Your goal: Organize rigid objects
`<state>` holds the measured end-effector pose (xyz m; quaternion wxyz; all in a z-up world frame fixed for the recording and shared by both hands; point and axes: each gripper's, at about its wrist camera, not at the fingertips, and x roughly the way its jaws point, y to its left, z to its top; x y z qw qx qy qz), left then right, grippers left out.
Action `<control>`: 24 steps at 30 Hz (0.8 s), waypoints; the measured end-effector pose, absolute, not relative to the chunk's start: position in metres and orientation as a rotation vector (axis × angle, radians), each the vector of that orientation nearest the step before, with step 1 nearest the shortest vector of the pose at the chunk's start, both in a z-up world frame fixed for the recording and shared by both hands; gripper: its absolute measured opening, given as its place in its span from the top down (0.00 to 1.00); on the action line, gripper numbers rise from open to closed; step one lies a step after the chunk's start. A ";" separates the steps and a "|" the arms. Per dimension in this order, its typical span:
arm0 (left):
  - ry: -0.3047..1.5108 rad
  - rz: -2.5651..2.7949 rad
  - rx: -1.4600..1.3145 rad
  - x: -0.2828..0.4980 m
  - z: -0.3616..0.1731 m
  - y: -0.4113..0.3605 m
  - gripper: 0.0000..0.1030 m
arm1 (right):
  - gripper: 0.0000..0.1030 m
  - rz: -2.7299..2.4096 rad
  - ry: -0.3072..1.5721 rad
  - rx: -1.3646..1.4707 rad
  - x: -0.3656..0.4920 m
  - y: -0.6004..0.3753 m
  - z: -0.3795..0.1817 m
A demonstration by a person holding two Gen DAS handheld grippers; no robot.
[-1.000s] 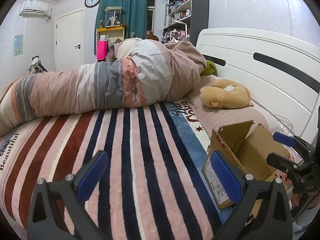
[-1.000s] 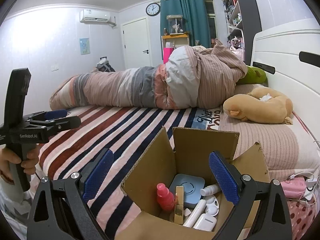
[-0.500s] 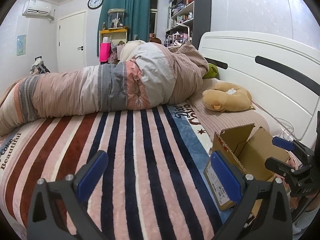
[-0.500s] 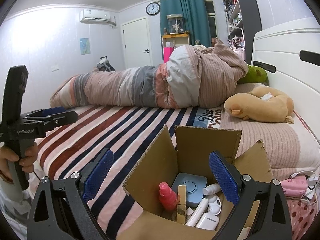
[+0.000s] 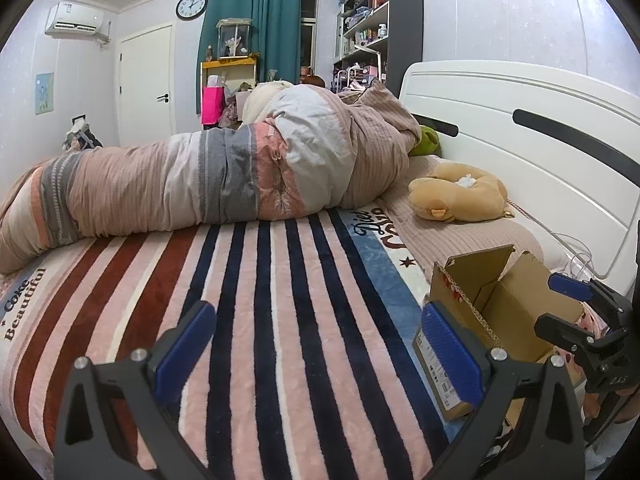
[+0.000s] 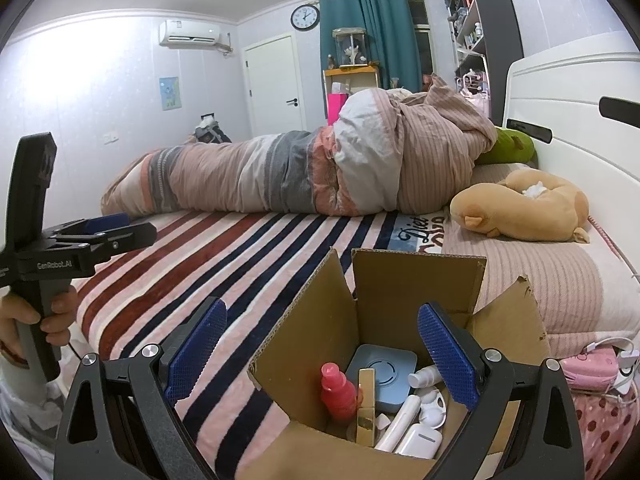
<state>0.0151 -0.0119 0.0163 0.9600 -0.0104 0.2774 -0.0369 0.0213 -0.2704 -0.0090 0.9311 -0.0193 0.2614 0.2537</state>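
An open cardboard box (image 6: 412, 284) stands on the striped blanket at the bed's near right; it also shows in the left wrist view (image 5: 504, 312). Inside lie a red bottle (image 6: 338, 390), a gold lipstick tube (image 6: 366, 404), a blue square case (image 6: 380, 372), a white earbud case (image 6: 420, 442) and small white bottles. My right gripper (image 6: 322, 356) is open and empty, just above the box. My left gripper (image 5: 318, 350) is open and empty over the bare striped blanket, left of the box; it shows from the side in the right wrist view (image 6: 120, 230).
A rolled striped duvet (image 5: 208, 180) lies across the far side of the bed. A tan plush toy (image 5: 460, 196) rests by the white headboard (image 5: 520, 136). A pink pouch and white cables (image 6: 596, 364) lie right of the box.
Both grippers have drifted slightly; the box sits a little lower in the right wrist view. Both stay open and empty.
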 end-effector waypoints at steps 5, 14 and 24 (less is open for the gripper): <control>0.561 -0.074 -0.019 0.015 0.016 -0.012 0.01 | 0.06 0.519 0.535 -0.039 0.021 -0.269 -0.010; 0.568 -0.066 -0.017 0.016 0.014 -0.009 0.01 | 0.06 0.513 0.539 -0.029 0.014 -0.262 -0.015; 0.566 -0.058 -0.011 0.017 0.013 -0.009 0.01 | 0.06 0.507 0.538 -0.025 0.013 -0.259 -0.016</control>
